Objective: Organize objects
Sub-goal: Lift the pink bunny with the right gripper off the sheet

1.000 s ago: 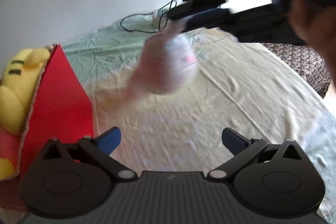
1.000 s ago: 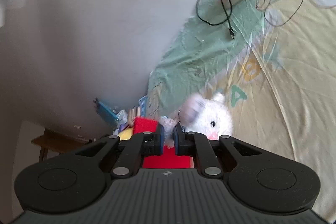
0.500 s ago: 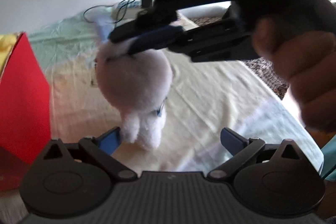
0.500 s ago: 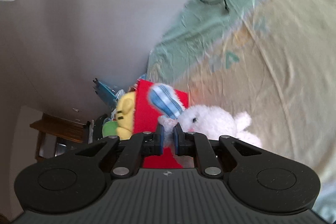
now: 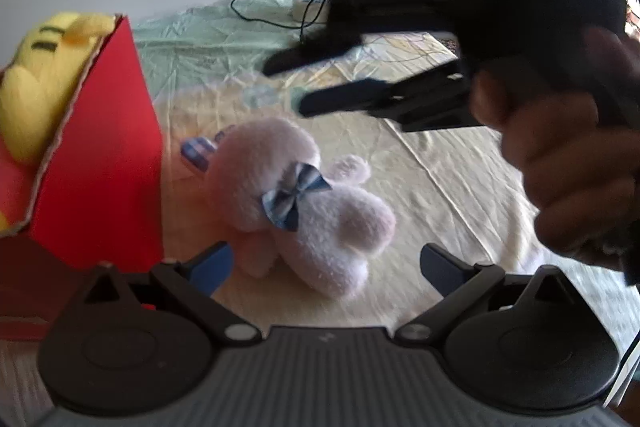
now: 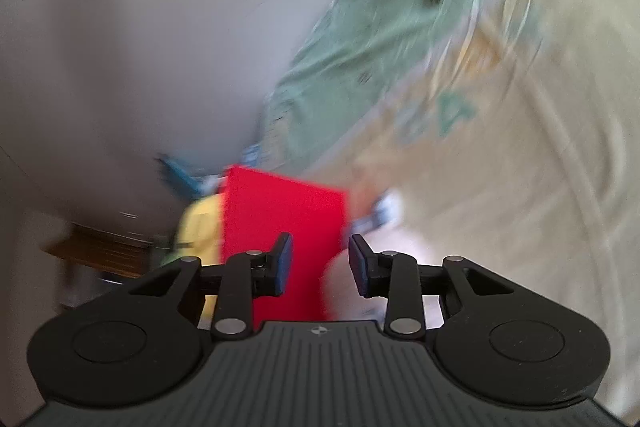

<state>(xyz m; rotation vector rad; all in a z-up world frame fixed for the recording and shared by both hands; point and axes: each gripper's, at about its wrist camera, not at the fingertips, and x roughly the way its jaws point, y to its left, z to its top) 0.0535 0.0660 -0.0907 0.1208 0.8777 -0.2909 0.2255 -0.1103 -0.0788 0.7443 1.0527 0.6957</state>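
Half a second ago your right gripper (image 6: pixel 320 269) was pinched on the small white plush rabbit with a blue striped bow (image 5: pixel 296 203); now its jaws stand apart with nothing between them, and the rabbit lies on the pale yellow printed bedsheet (image 5: pixel 432 203).

Nearest in the left wrist view, your left gripper (image 5: pixel 322 263) is spread wide as before, empty, its blue pads (image 5: pixel 210 267) either side of the rabbit's lower body without touching it. The rabbit lies on its side just right of the red cardboard box (image 5: pixel 100 163), which holds a yellow plush toy (image 5: pixel 40 75). Above and to the right, your right hand (image 5: pixel 568 163) holds the black right gripper over the sheet. Far back, a black cable (image 5: pixel 280 7) loops near the wall.

The right wrist view (badly motion-blurred) shows the box's far side and a wooden shelf (image 6: pixel 100 255) beyond the bed; of the rabbit it catches only a pale blur.
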